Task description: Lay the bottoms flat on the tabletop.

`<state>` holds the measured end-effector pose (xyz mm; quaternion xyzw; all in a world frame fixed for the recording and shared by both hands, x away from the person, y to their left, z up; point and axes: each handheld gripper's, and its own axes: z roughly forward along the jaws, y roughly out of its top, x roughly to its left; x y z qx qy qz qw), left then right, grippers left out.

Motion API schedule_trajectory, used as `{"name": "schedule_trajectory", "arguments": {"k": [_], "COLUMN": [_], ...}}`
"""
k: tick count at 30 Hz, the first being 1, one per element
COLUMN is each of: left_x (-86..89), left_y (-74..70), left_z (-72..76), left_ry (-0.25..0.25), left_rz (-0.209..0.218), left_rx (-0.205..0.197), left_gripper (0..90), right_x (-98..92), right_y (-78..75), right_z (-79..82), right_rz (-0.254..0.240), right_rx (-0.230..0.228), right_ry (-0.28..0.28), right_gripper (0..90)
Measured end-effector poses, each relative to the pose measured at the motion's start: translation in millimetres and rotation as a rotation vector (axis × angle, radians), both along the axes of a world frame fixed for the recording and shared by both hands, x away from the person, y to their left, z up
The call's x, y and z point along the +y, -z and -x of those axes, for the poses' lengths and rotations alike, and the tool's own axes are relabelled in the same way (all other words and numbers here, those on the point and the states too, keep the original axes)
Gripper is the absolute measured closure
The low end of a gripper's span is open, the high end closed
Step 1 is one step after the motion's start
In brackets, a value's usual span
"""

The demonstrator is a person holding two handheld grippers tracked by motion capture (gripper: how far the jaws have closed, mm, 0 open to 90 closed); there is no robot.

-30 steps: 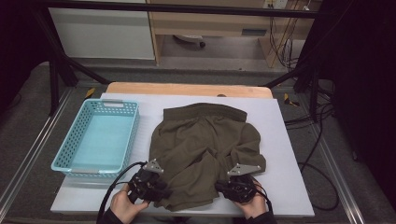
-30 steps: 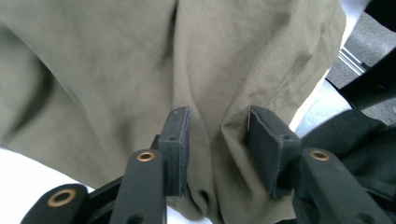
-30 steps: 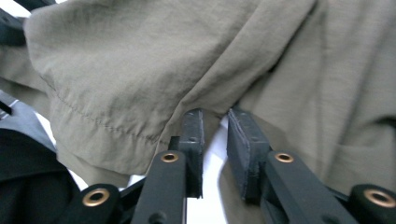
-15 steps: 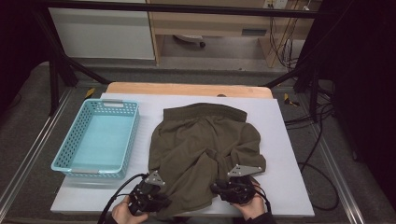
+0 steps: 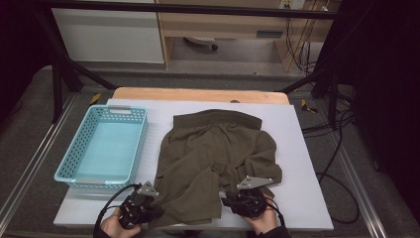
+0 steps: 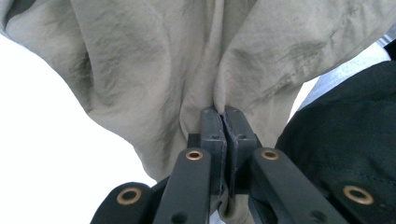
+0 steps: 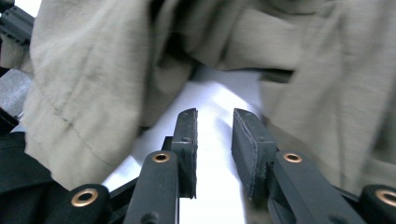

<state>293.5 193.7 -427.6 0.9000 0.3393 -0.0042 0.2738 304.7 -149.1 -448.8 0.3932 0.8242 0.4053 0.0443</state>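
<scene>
An olive-green garment point(image 5: 213, 158) lies spread and creased on the white table point(image 5: 297, 148). At its near left hem, my left gripper point(image 5: 154, 208) is shut on a fold of the cloth. In the left gripper view the two pads of that left gripper point(image 6: 223, 114) press together with the garment point(image 6: 140, 56) pinched between them. My right gripper point(image 5: 229, 201) sits at the garment's near right side. Its jaws have just been closing a little. They stand apart over bare table in the right gripper view point(image 7: 215, 116), with nothing between them and the garment point(image 7: 93, 70) bunched just beyond.
A teal plastic basket point(image 5: 141, 144) stands to the left of the garment, nothing in it. The table's near edge runs just under both hands. A wooden board edge point(image 5: 198, 94) lies along the table's far side.
My left gripper has drawn back toward the near edge and closed on the garment's hem. The right gripper has stayed in place.
</scene>
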Motion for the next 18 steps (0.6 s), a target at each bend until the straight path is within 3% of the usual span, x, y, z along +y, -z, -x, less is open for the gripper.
{"name": "schedule_trajectory", "arguments": {"k": [4, 9, 18], "left_x": [-2.9, -2.5, -2.2], "left_y": [2.1, 3.8, 4.6], "left_z": [-1.3, -1.2, -2.7], "left_ry": [0.005, -0.001, -0.004], "left_rz": [-0.002, 0.009, 0.019], "left_rx": [-0.010, -0.015, -0.009], "left_gripper": [86.7, 86.6, 86.6], "right_x": [17.3, 40.2, 75.0], "right_y": [0.7, 0.7, -2.1], "right_z": [4.1, 9.0, 12.3], "right_rz": [-0.019, -0.065, -0.099], "right_rx": [0.009, 0.019, 0.015], "right_ry": [-0.042, -0.081, -0.135], "right_gripper": [67.2, 56.1, 53.0]}}
